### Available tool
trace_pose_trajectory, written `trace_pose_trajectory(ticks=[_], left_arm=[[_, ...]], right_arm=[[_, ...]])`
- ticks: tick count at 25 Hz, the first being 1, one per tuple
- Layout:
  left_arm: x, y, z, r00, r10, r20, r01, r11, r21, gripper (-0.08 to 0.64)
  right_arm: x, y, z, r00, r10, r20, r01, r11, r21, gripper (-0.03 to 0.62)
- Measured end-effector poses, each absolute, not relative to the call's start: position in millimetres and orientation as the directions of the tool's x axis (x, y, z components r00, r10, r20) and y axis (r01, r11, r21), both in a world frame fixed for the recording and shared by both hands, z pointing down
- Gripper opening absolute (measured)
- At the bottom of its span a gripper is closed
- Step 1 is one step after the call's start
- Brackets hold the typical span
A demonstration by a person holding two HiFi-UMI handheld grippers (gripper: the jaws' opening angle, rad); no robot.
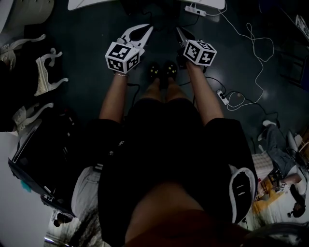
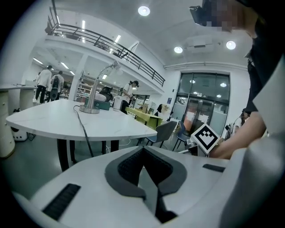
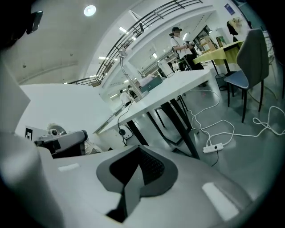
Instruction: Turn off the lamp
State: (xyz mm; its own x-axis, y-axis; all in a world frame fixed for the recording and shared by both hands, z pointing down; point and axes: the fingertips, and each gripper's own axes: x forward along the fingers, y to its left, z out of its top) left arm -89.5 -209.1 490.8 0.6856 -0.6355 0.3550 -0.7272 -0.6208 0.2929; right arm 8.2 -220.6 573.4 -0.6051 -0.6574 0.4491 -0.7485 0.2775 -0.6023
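A silver desk lamp (image 2: 92,103) with a bent arm stands on the white table (image 2: 49,122) in the left gripper view, its cable running off the table edge. It is well beyond the jaws. The right gripper view shows the same lamp (image 3: 130,87) on the table (image 3: 178,82), also far off. I cannot tell if it is lit. My left gripper (image 1: 145,30) and right gripper (image 1: 179,32) are held side by side above the dark floor, short of the table's edge (image 1: 96,4). Both are shut with nothing in them; the closed pads show at the left gripper (image 2: 142,150) and the right gripper (image 3: 139,150).
White cables and power strips (image 1: 194,9) (image 3: 213,148) lie on the floor under and right of the table. A grey chair (image 2: 162,131) and a blue-seated chair (image 3: 247,67) stand nearby. Several people stand in the background. A black bag (image 1: 43,159) sits at my left.
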Motion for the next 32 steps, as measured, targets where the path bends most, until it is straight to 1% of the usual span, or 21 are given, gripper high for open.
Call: trace_pose_trajectory(ticks=[5,11,16,21,27,32], left_arm=[[-86,-216,470,0.696,-0.641,0.324,-0.718,-0.633,0.29,0.005],[-77,-217,444,0.717,-0.637,0.285,-0.697,-0.657,0.285,0.005],[-67,-211,424,0.734,-0.622,0.272,-0.678,-0.694,0.243,0.005],[-63,-204,410,0.746,-0.613,0.259,-0.664,-0.71,0.233,0.005],[-56,-208,395,0.759,-0.606,0.239,-0.651,-0.719,0.243,0.006],[-53,-197,387,0.791,-0.564,0.239,-0.61,-0.755,0.24,0.006]], right_arm=[[3,-221,539,-0.627,-0.677,0.386,-0.728,0.332,-0.6,0.0],[-5,-211,504,-0.657,-0.673,0.341,-0.698,0.37,-0.613,0.0],[-7,-206,473,-0.668,-0.69,0.279,-0.677,0.407,-0.613,0.0],[-10,-201,451,-0.672,-0.693,0.262,-0.685,0.447,-0.575,0.0],[-16,-206,424,-0.705,-0.672,0.226,-0.665,0.515,-0.54,0.0],[-20,-204,407,-0.723,-0.663,0.196,-0.644,0.543,-0.54,0.0]])
